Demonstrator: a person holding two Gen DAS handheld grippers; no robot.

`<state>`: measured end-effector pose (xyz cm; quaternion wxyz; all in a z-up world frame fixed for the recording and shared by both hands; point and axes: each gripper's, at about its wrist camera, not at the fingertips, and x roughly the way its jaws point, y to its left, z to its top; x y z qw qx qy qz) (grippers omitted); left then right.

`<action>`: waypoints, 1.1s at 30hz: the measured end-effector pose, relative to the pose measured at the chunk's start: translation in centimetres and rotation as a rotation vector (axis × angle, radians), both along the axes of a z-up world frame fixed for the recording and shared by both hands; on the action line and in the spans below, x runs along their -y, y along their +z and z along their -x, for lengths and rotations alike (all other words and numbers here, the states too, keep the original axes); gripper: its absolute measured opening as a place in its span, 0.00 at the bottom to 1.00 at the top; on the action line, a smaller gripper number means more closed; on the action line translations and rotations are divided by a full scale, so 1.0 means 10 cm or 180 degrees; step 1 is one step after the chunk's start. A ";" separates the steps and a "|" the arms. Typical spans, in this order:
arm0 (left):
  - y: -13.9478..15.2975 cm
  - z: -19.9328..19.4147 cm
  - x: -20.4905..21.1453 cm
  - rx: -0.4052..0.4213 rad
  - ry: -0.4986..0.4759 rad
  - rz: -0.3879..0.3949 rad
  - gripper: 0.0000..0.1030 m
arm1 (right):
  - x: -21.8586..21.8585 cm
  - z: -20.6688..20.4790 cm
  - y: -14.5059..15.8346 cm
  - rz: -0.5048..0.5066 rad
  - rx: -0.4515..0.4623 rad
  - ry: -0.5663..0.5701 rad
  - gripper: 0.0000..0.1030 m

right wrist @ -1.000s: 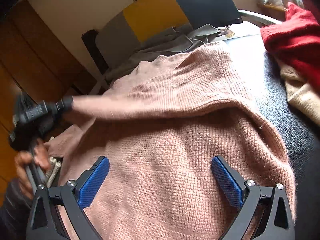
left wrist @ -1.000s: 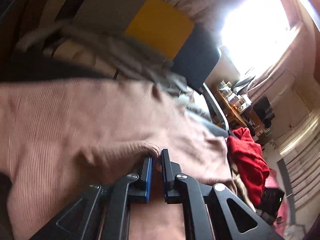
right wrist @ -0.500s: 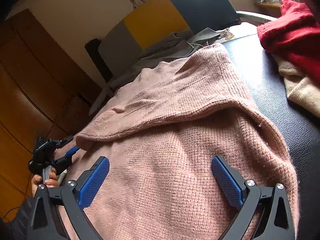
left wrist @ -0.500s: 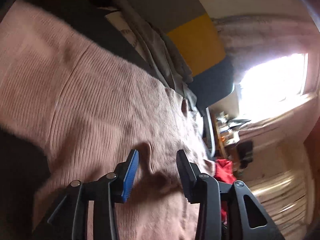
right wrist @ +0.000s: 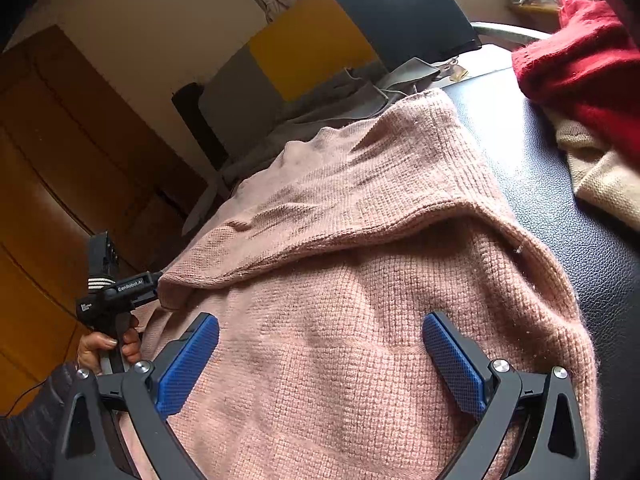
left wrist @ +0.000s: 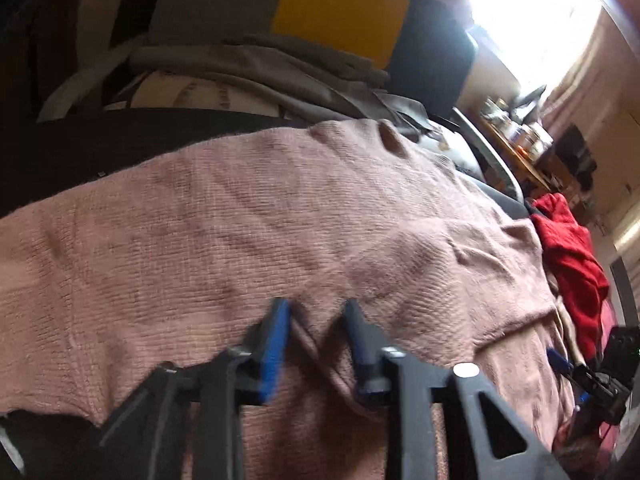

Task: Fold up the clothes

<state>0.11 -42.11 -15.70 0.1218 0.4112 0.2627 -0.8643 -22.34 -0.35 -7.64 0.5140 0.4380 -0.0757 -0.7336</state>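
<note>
Red knit & beige knit beside pink sweater — touching? unclear; apart.

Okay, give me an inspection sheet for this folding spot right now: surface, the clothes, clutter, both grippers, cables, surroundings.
Surface: black leather-look top, partly covered.
Job's things: pink knit sweater spread out, one flap folded over it.
Clutter: red garment on a cream knit; grey garment behind.
Grippers: left gripper has just been closing, a pinch of sweater edge between its jaws; right gripper wide open over the sweater.
Cables: thin dark cord at lower left.
Surroundings: wooden panels, yellow and grey backrest, bright window.
</note>
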 end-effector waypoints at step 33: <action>-0.07 -0.16 0.40 -0.0275 0.0202 -0.1071 0.41 | 0.17 0.65 -0.03 0.0916 0.0884 -0.0705 1.00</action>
